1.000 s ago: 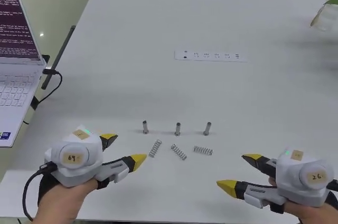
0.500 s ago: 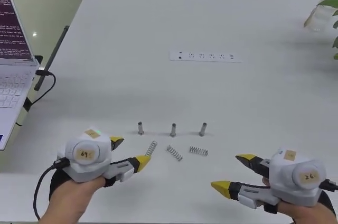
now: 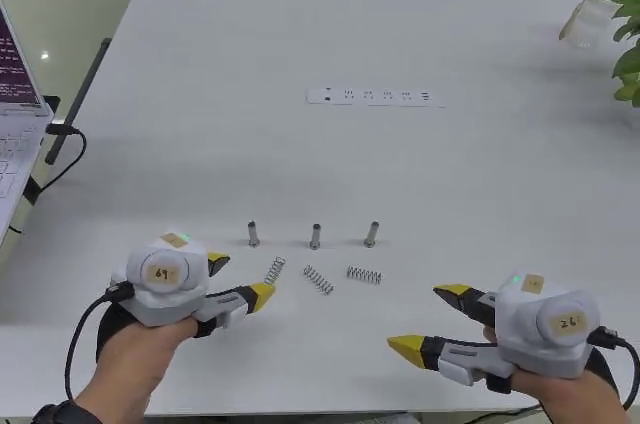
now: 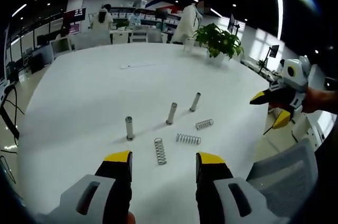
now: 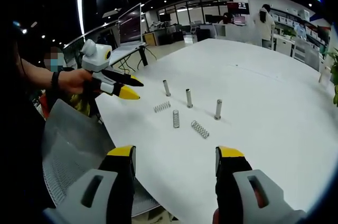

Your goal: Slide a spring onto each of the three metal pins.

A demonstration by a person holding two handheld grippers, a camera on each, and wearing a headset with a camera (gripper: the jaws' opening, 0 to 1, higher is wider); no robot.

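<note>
Three short metal pins stand upright in a row on the white table: left pin (image 3: 253, 234), middle pin (image 3: 315, 236), right pin (image 3: 371, 234). Just in front of them lie three loose springs: left spring (image 3: 274, 269), middle spring (image 3: 317, 280), right spring (image 3: 363, 275). My left gripper (image 3: 240, 278) is open, its yellow tips just left of the left spring (image 4: 159, 151). My right gripper (image 3: 432, 319) is open at the table's near right, apart from the springs (image 5: 176, 118). The pins (image 4: 171, 113) (image 5: 188, 98) carry no springs.
A white power strip (image 3: 367, 96) lies flat further back at the table's middle. A laptop (image 3: 12, 104) and a dark cable (image 3: 60, 149) sit at the left edge. A green plant (image 3: 622, 24) stands at the far right. A grey chair (image 5: 74, 150) is below the near edge.
The head camera has shifted, so the scene sits further left. My left gripper has moved closer to the left spring. Both grippers stay open; pins and springs have not moved.
</note>
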